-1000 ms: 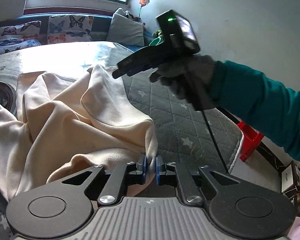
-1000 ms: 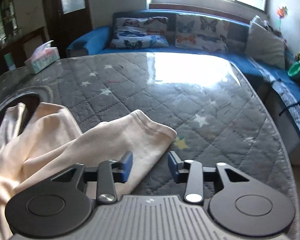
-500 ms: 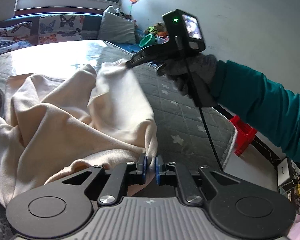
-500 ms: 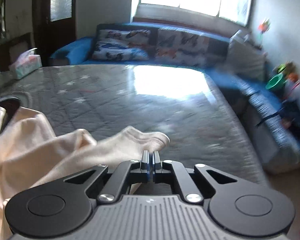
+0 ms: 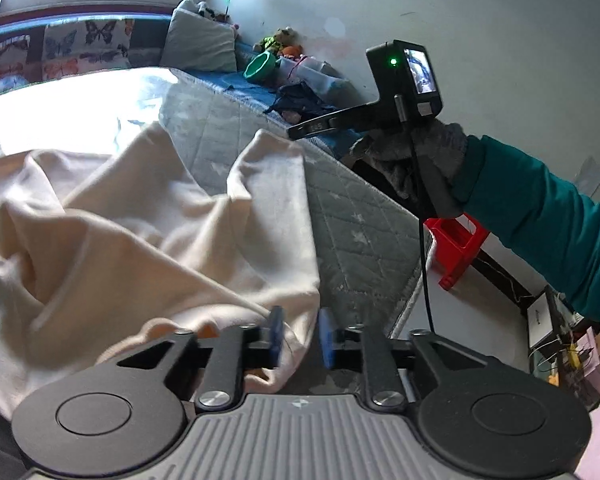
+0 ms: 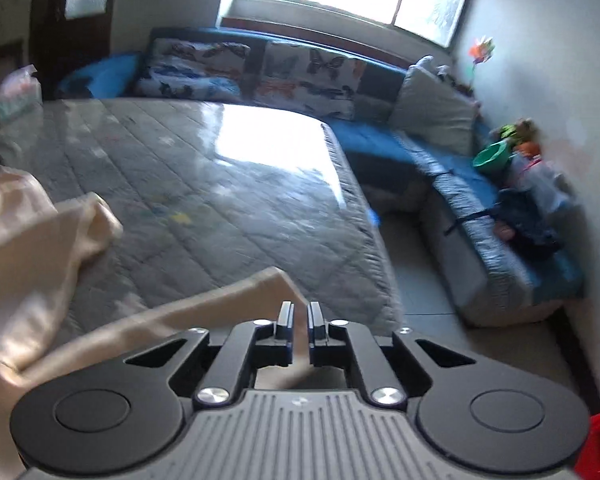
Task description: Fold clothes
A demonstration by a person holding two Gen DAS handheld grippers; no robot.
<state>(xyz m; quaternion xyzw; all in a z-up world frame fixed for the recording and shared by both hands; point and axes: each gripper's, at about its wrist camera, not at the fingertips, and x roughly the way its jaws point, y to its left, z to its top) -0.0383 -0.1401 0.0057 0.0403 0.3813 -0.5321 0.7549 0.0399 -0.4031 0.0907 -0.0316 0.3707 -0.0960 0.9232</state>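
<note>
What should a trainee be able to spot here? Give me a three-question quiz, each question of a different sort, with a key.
1. True or false: the right gripper is closed on a fold of the cream garment.
2. How do the jaws of the left gripper stand? A: pressed shut with nothing between them. B: apart, with the garment's edge at the gap. C: out of view.
3. Fill in: the garment lies on a grey quilted ____ with a star pattern.

Key: 1 true. 2 B. 3 mattress.
</note>
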